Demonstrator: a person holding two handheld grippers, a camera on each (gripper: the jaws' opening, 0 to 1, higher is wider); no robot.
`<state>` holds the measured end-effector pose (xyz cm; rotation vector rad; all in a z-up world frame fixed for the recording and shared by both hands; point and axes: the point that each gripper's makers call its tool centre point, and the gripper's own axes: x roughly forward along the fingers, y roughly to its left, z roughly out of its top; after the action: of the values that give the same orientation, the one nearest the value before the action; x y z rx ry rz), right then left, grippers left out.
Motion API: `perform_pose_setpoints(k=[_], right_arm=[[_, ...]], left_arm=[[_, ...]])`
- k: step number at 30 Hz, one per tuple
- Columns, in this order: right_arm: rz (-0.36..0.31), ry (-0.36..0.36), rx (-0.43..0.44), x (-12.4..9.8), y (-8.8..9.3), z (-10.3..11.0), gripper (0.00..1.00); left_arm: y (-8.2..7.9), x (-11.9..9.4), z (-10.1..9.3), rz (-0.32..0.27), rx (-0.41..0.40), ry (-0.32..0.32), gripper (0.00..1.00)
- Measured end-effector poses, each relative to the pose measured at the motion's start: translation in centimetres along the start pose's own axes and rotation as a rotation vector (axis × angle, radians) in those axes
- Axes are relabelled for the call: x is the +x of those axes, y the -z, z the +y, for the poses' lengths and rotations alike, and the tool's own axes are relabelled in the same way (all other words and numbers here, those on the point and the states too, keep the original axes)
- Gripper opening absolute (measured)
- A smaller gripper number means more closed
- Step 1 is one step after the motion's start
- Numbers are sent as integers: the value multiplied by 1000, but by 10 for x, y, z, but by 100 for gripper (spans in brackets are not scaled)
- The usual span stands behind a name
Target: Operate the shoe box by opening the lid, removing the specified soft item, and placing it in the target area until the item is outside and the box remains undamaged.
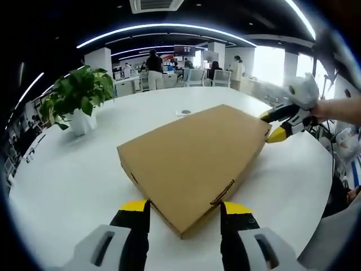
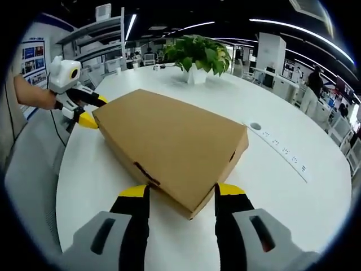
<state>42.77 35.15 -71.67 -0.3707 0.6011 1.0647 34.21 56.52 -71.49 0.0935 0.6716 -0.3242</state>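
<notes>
Open-plan office. Large round white bench [image 1: 73, 180] with a small round port and a white power strip [image 2: 285, 149] set in the top. Leafy green potted plant in white pot [image 1: 79, 99] on it. Dark ceiling with long curved white light strips [image 1: 163, 28]. White pillars [image 1: 98, 59], desks, chairs, people standing far back. Bright windows [image 1: 268, 65] at right.

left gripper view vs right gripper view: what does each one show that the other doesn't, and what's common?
Left gripper view alone: the right tongs at the shoe box's far right corner, jaws open, and a round insert in the table beyond the box.

Right gripper view alone: the left tongs at the box's far left corner, jaws open, a strip of sockets set into the tabletop, and posters on the left wall.

Both: the closed cardboard shoe box, the white table, the potted plant, and people in the office background.
</notes>
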Motion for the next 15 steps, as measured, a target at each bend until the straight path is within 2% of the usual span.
perform_pose_setpoints(k=[15], right_arm=[[-1, 78, 69, 2, 0, 33, 42]], left_arm=[[12, -13, 17, 58, 42, 63, 49]])
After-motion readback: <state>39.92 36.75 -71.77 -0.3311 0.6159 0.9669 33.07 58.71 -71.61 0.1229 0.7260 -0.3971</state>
